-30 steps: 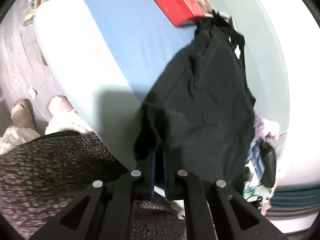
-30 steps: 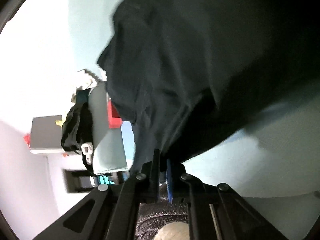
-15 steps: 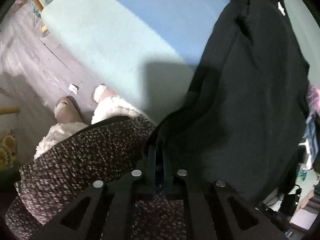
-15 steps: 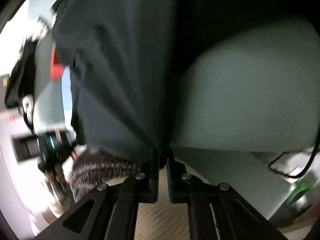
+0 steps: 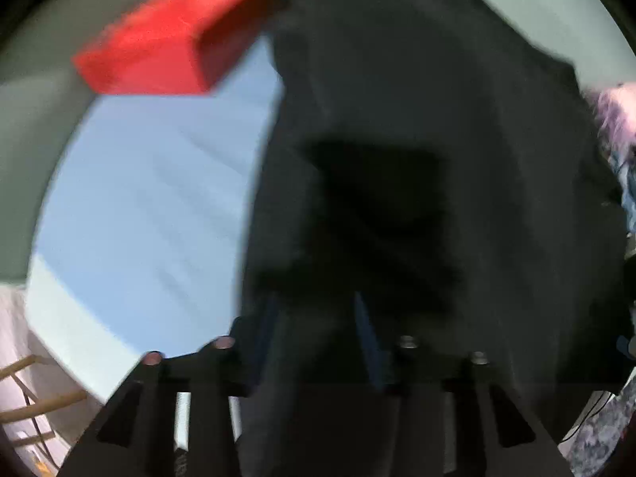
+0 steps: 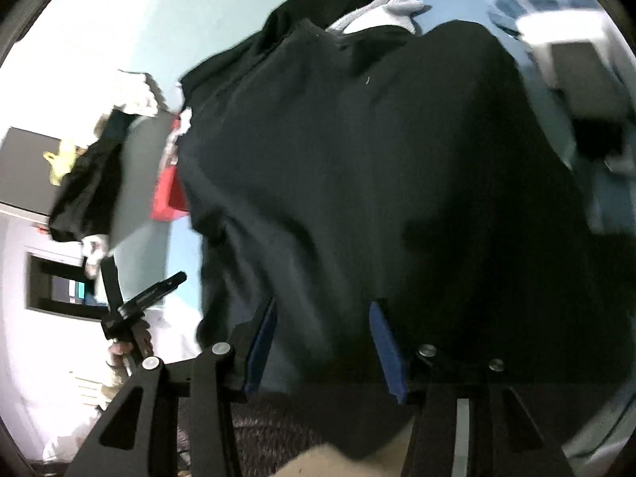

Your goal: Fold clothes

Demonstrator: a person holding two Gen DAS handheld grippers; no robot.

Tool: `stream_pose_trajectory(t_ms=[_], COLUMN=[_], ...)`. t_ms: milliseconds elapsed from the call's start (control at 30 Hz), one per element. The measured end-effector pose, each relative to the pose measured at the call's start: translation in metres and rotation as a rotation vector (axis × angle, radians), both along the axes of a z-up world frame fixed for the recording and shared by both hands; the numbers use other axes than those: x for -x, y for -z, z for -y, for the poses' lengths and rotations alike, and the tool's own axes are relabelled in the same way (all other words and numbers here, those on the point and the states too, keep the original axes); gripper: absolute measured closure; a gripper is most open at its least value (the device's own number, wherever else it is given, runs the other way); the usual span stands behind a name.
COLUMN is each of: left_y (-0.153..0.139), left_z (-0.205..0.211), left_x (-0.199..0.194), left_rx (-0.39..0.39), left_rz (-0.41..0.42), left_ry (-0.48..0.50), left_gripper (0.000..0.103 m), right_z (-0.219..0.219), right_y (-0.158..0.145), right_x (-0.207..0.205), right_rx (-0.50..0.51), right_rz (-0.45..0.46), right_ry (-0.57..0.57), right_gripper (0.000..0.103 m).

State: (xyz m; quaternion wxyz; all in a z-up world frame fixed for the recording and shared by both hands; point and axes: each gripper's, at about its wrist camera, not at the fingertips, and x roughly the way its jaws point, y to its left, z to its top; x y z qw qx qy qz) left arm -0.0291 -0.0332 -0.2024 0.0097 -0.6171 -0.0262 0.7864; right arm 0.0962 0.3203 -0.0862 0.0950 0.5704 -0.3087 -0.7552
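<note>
A big black garment lies spread on the blue bed, near a red box. Both the left gripper and the right gripper have jaws opening, with the cloth loose between them.

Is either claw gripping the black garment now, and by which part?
Neither: both claws' jaws are opening, the black garment lying loose between the right claw pads; left claw blurred.
</note>
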Motion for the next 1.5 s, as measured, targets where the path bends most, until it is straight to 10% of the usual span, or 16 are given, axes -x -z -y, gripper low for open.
stream_pose_trajectory(t_ms=[200,500,600,667,733,800,900,967,1033,1200,1300,1400,1500], left_y=[0.026,0.012,-0.003,-0.004,0.000,0.012,0.038,0.034,0.029,0.032,0.028,0.012,-0.013], left_z=[-0.007,0.119,0.108,0.087,0.061,0.029,0.000,0.009,0.040,0.062,0.059,0.054,0.053], left_x=[0.002,-0.010,-0.010,-0.003,0.003,0.008,-0.001,-0.009,-0.016,-0.038,-0.034,-0.024,-0.009], left_rx=[0.115,-0.001,-0.026,-0.117,-0.146,-0.083,0.102,0.055,-0.081,-0.099,-0.082,-0.062,-0.164], left_rz=[0.089,0.090,0.010,0.022,0.028,0.039,0.070,0.065,0.102,0.103,0.117,0.083,-0.018], left_ry=[0.080,-0.274,-0.220,-0.173,-0.115,-0.028,0.059,0.027,-0.060,-0.092,-0.108,-0.147,-0.171], left_gripper=[0.102,0.103,0.102,0.091,0.047,0.035,0.060,0.095,0.097,0.096,0.088,0.055,0.042], right_z=[0.020,0.009,0.003,-0.001,0.001,0.004,0.012,0.013,0.012,-0.007,-0.029,-0.047,-0.065], right_y=[0.026,0.042,0.044,0.043,0.037,0.031,0.027,0.026,0.027,0.030,0.027,0.017,-0.006], right_x=[0.027,0.028,0.028,0.032,0.039,0.046,0.053,0.051,0.047,0.043,0.042,0.049,0.070], right_rx=[-0.137,-0.279,-0.252,-0.229,-0.239,-0.258,-0.262,-0.244,-0.239,-0.242,-0.246,-0.256,-0.296], right_rz=[0.069,0.086,0.094,0.087,0.064,0.044,0.032,0.028,0.026,0.042,0.049,0.015,-0.070], right_ry=[-0.079,-0.077,-0.072,-0.059,-0.071,-0.087,-0.104,-0.106,-0.110,-0.084,-0.058,-0.030,0.009], right_gripper=[0.050,0.052,0.053,0.053,0.053,0.053,0.053,0.053,0.053,0.053,0.052,0.052,0.053])
